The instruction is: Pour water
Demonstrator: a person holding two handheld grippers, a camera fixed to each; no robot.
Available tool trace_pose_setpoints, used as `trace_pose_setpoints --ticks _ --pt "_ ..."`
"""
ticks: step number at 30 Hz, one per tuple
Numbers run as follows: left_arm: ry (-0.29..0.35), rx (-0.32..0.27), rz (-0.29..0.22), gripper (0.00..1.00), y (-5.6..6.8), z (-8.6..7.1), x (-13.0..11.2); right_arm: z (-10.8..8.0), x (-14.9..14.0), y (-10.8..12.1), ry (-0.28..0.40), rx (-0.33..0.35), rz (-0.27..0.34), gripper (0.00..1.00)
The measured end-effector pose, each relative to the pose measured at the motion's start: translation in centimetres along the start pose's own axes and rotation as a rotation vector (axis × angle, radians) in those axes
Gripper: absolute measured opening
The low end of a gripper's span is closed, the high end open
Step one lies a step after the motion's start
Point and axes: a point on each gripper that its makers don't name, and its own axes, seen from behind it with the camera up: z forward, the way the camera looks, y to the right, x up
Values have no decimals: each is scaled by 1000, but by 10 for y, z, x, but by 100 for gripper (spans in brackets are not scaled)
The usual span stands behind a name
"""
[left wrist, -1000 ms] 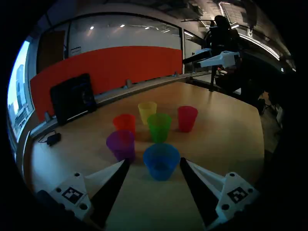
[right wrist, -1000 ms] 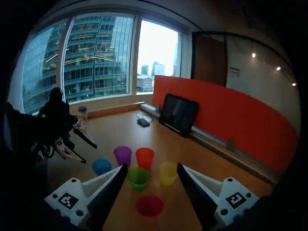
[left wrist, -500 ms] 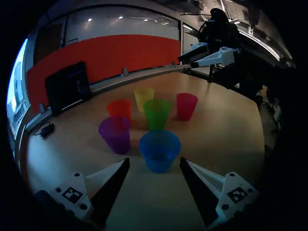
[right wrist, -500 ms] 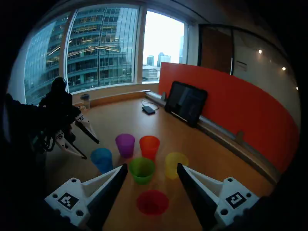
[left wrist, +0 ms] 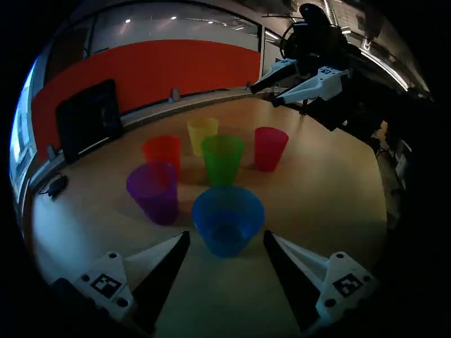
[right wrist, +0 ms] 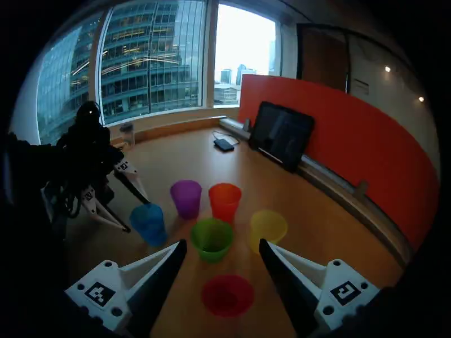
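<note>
Left gripper [left wrist: 224, 233], spread and empty, faces blue cup [left wrist: 228, 218]; right gripper [right wrist: 221, 243], likewise, hangs over red cup [right wrist: 227, 294], seemingly lining up grasps to pour.

Your right gripper view is backlit: the windows [right wrist: 152, 62] blow the sky out to white and the left edge sinks to near black. Your left gripper view is dim, lit by small ceiling spots [left wrist: 127, 21], and the cups [left wrist: 222, 158] throw soft shadows on the table [left wrist: 338, 186]. Both views bend hard at the edges, and the centre is sharp.
</note>
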Motion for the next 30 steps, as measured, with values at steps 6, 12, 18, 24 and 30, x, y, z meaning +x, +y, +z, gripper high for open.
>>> trace_pose_setpoints --ticks 6,12,18,24,30 --pt "-10 -19 -7 97 0 9 0 12 -8 2 -39 6 -7 100" --pt "-8 -29 -2 97 0 16 5 20 -10 3 -57 14 -8 100" --pt "-12 -26 13 97 -2 21 7 24 -12 4 -66 18 -10 100" --pt "-10 -22 18 97 -2 26 8 26 -12 7 -69 17 -8 100" --pt "-13 -30 7 89 0 28 10 25 -12 8 -69 18 -5 100"
